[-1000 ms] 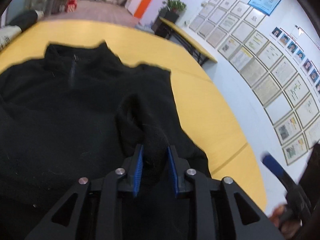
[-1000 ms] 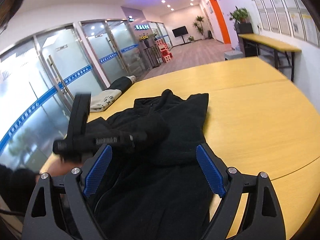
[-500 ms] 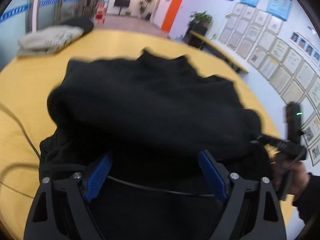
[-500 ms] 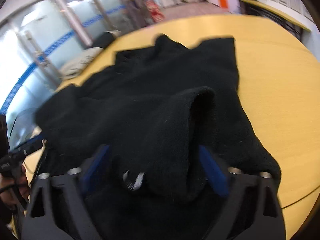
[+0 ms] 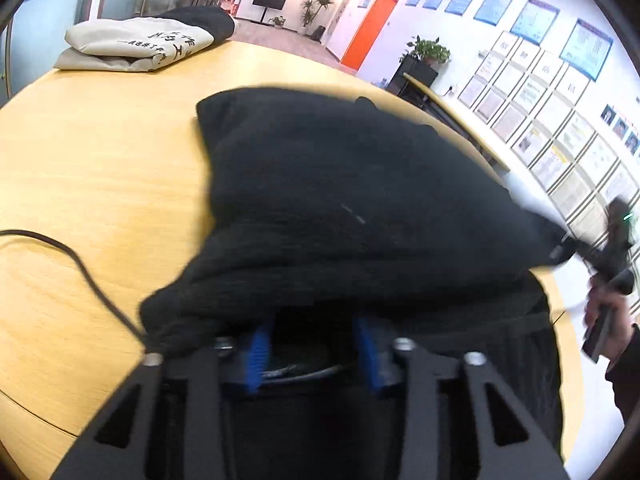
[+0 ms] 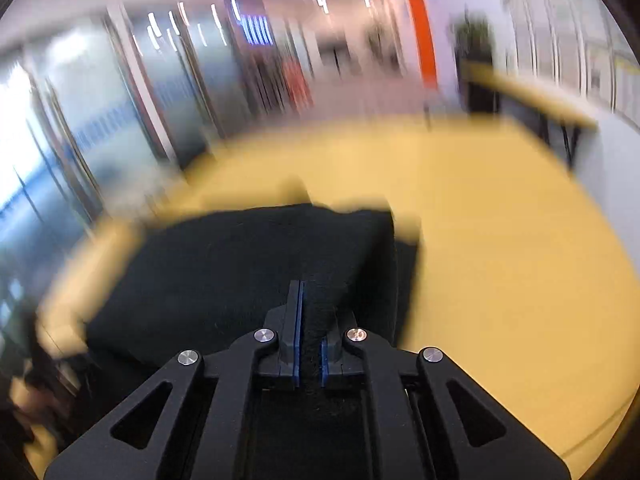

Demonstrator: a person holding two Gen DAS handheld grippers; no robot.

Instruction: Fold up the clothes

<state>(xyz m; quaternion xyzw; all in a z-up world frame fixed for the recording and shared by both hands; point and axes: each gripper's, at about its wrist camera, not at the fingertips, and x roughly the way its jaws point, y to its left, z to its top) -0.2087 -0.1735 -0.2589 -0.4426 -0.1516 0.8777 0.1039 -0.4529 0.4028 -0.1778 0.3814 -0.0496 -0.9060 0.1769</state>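
Fleece (image 6: 248,272) seemingly between right tongs (image 6: 310,344)

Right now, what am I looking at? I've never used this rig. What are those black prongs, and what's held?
There is no robot: a person holds a two-finger gripper in each hand, each with a camera looking along its fingers. The left view shows the left gripper partly closed under a lifted black jacket; its grip is hidden. The blurred right view shows the right gripper pinching a fold of that jacket. Both are above a yellow table, with folded clothes at its far edge and a black cable.
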